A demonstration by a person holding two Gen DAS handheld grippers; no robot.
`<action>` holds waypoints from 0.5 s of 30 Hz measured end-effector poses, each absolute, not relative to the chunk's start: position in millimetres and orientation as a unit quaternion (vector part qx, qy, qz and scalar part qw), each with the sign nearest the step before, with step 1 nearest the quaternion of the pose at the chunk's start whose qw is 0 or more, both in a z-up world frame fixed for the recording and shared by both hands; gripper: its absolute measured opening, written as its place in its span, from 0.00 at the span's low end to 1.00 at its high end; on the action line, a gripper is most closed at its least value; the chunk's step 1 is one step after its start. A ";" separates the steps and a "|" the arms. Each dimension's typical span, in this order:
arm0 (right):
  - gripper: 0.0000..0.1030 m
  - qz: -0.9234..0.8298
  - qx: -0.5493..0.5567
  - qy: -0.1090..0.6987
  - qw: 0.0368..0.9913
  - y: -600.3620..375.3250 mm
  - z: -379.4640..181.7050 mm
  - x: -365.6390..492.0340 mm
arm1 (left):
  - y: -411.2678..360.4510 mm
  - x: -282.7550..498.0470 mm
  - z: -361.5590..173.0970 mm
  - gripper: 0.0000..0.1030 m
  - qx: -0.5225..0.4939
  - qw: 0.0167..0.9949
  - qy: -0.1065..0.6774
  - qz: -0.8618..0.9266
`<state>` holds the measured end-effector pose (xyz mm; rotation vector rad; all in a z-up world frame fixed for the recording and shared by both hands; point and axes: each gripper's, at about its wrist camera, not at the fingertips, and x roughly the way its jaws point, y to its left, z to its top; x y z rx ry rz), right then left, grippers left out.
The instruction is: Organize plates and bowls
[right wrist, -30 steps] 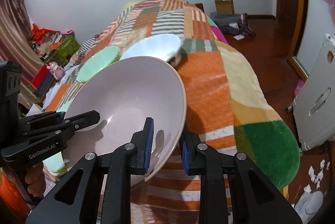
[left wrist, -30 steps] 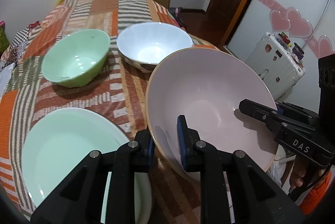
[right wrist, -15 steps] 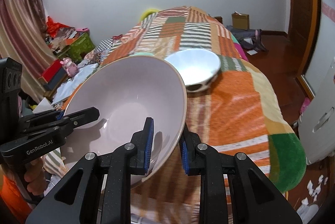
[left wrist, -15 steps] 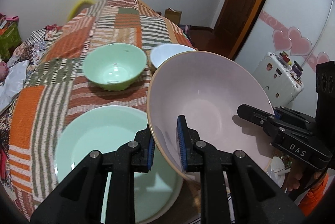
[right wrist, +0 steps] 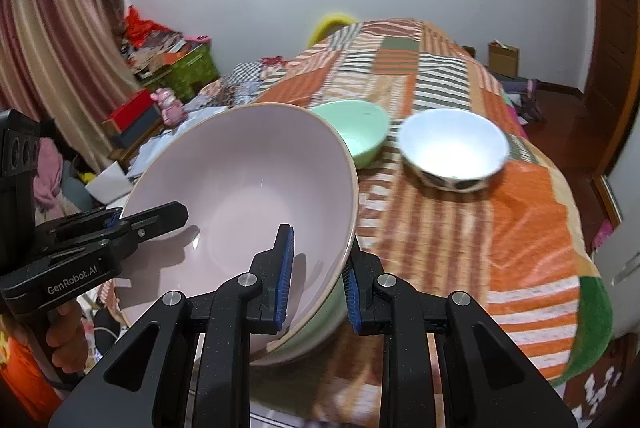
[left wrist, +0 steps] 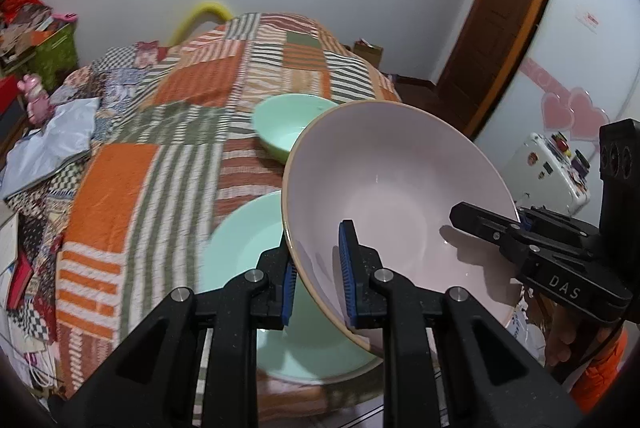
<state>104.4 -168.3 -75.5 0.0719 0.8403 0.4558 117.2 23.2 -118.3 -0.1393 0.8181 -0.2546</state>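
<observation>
Looking along the left wrist view: a green bowl (left wrist: 294, 122) stands on the patchwork quilt (left wrist: 160, 132), partly hidden behind the tilted pink bowl (left wrist: 396, 196), which overlaps the green plate (left wrist: 248, 248). The left gripper (left wrist: 318, 280) is clamped on the pink bowl's near rim (one pad inside, one outside).

Right wrist view: a white bowl (right wrist: 452, 148) stands beside the green bowl (right wrist: 356, 132). The right gripper (right wrist: 316, 280) pinches the pink bowl's (right wrist: 248, 196) opposite rim.

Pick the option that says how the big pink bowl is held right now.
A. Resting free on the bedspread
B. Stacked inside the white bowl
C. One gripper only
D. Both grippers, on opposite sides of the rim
D: the left gripper and the right gripper each clamp the rim of the pink bowl from opposite sides.
</observation>
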 end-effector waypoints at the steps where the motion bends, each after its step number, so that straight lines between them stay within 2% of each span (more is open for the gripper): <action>1: 0.20 0.225 0.031 0.404 0.886 -161.3 -76.0 103.7 | 30.6 114.7 -118.5 0.19 -0.071 0.908 0.395 -0.118; 15: 0.20 0.286 0.005 0.400 0.871 -82.0 -75.6 100.9 | 116.6 82.8 -119.5 0.19 -0.105 0.918 0.380 -0.047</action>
